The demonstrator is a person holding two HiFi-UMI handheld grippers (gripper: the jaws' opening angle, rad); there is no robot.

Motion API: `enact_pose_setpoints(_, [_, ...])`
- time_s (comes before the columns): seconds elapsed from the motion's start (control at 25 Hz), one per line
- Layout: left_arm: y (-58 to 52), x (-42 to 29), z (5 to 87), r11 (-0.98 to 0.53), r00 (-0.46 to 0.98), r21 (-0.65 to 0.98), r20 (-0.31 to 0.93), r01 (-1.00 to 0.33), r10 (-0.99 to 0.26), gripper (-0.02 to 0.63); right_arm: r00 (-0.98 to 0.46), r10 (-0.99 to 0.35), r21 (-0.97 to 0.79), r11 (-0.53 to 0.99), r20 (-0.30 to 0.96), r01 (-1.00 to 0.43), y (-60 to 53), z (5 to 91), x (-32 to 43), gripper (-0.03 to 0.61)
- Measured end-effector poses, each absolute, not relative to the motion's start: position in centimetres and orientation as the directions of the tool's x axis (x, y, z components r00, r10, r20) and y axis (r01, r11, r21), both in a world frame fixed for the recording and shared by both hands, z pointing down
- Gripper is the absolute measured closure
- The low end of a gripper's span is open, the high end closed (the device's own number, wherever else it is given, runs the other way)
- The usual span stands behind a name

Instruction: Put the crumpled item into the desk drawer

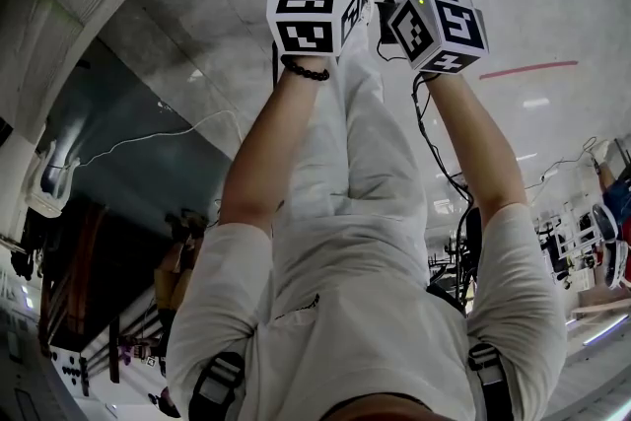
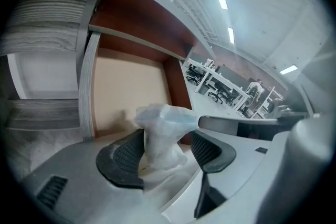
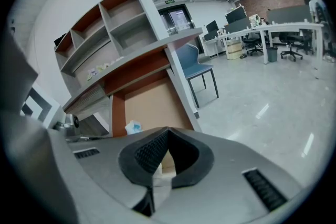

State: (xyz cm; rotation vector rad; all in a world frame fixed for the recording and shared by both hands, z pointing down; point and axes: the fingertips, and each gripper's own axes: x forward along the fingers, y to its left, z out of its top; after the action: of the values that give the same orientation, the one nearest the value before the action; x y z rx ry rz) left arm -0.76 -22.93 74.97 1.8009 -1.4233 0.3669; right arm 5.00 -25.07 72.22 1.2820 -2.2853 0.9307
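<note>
White crumpled item [image 2: 161, 122] sits between left gripper's [image 2: 167, 139] wide-apart jaws.

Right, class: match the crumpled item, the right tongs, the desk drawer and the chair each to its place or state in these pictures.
Things:
1. crumpled pale blue-and-white item
2. right tongs
3. tan-floored wooden desk drawer
4. blue plastic chair

Places or states:
A. standing on the grey floor beside the desk
B. pulled open
C. between the parted left tongs
D. tips shut together

Pairs: 1-C, 2-D, 3-B, 4-A
</note>
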Motion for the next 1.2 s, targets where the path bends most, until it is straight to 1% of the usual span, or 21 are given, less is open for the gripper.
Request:
enact_pose_setpoints(0.68, [-22.6, -1.3, 74.0, -0.041, 0.329, 0.427, 0.629, -0.903, -0.704, 0.331, -0.505, -0.629, -0.363, 0.352, 0.59, -0.863, -23.9, 71.6, 5.8, 0.58])
enact_pose_setpoints(0.8, [-22.5, -1.6, 73.4, -0.049, 0.328, 0.423, 0.618, -0.905, -0.715, 0.341, -0.503, -0.632, -0.365, 0.347, 0.59, -0.864, -23.7, 71.3, 5.8, 0.58])
enact_pose_setpoints(0.88, [-22.5, -1.7, 73.0, -0.057, 0.324, 0.413, 0.614, -0.909, -0.72, 0.375, -0.502, -0.632, -0.364, 0.346, 0.591, -0.865, -23.7, 71.2, 5.7, 0.58])
enact_pose_setpoints(1.0, [-22.8, -2.0, 73.1, -0.059, 0.306, 0.387, 0.616, -0.92, -0.726, 0.464, -0.499, -0.633, -0.363, 0.343, 0.592, -0.866, -23.9, 71.4, 5.7, 0.58])
enact_pose_setpoints(1.12, [-22.6, -2.2, 73.0, -0.058, 0.302, 0.386, 0.61, -0.921, -0.733, 0.508, -0.495, -0.637, -0.363, 0.338, 0.59, -0.868, -23.7, 71.4, 5.7, 0.58])
enact_pose_setpoints(1.2, [-22.3, -2.1, 72.3, -0.061, 0.296, 0.38, 0.601, -0.923, -0.743, 0.564, -0.494, -0.641, -0.361, 0.339, 0.587, -0.869, -23.5, 70.8, 6.1, 0.58])
